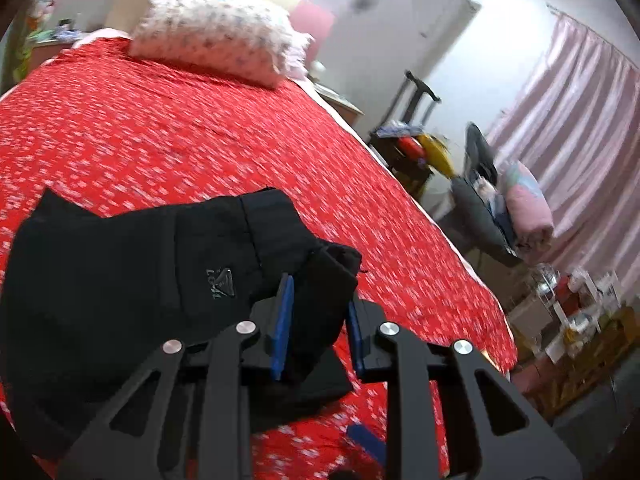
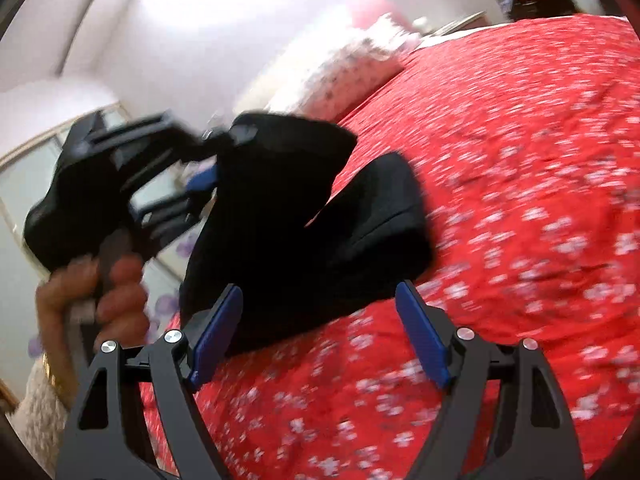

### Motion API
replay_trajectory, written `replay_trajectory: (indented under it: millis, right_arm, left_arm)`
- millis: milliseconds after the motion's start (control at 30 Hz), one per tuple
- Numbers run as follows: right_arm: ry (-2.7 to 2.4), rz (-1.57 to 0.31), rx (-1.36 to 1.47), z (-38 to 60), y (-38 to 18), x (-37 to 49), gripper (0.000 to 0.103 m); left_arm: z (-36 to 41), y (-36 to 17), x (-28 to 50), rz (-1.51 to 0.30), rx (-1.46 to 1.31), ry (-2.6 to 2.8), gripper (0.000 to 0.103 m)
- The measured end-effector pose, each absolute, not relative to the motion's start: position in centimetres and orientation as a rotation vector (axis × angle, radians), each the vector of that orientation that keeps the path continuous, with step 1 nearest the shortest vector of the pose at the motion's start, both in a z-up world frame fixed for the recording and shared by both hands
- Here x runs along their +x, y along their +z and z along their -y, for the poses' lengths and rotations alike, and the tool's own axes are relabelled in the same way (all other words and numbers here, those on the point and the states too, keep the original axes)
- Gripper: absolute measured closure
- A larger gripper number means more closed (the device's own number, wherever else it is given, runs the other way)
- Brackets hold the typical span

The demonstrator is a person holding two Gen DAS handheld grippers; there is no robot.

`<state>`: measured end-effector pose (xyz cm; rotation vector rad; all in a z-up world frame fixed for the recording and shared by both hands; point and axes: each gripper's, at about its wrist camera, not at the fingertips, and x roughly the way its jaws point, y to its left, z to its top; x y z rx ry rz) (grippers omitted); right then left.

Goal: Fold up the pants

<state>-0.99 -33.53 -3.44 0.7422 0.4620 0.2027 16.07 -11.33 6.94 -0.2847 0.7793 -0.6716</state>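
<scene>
Black pants [image 1: 132, 280] lie bunched on the red floral bedspread [image 1: 180, 128], near the bed's foot end & toward its right-hand edge in the left wrist view; a small triangular logo patch faces up. L gripper [image 1: 318, 308] is clamped on a thick fold of the pants fabric: cloth fills the gap betw. its blue pads, w/ the jaws closing on it. In the right wrist view that same gripper [image 2: 208, 176] comes in from the left, held by a hand [image 2: 104, 292] w/ a gold bracelet & a cream sleeve, lifting part of the fabric off the bed while the rest sags onto the spread. R gripper [image 2: 320, 316] has its fingers spread wide, nothing gripped; the lower edge of the pants lies just in front of, partly betw., its blue pads, not pressed. Floral pillow [image 1: 216, 32] sits at the head of the bed, well apart from the pants. Both views blurred.
</scene>
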Motion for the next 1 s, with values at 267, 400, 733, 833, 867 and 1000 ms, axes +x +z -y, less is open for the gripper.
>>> replay_trajectory:
  millis: [267,400,733,833,867,1000]
  right_arm:
    - [0.100,-0.467,0.800,35.4,-4.3,-0.9,0.022]
    - [0.094,-0.466,0.791,35.3,-4.2,-1.0,0.022]
    - [0.073,-0.480,0.795,35.5,-4.4,-0.9,0.022]
    - [0.056,-0.474,0.782,35.6,-4.1,-1.0,0.022]
    - [0.052,-0.467,0.771,35.7,-3.8,-1.1,0.022]
    - [0.111,-0.397,0.727,35.8,-1.0,-0.4,0.022]
  left_arm:
    - [13.7,0.8,15.7,-0.929,-0.232,-0.693,0.078]
    - [13.6,0.0,15.8,-0.942,-0.254,-0.704,0.077]
    - [11.2,2.0,13.2,-0.907,-0.385,-0.851,0.015]
    - [8.9,2.9,11.9,-0.888,-0.380,-0.850,0.006]
    - [7.9,3.2,11.7,-0.877,-0.383,-0.827,0.005]
    - [1.0,4.1,12.2,-0.790,-0.449,-0.656,0.002]
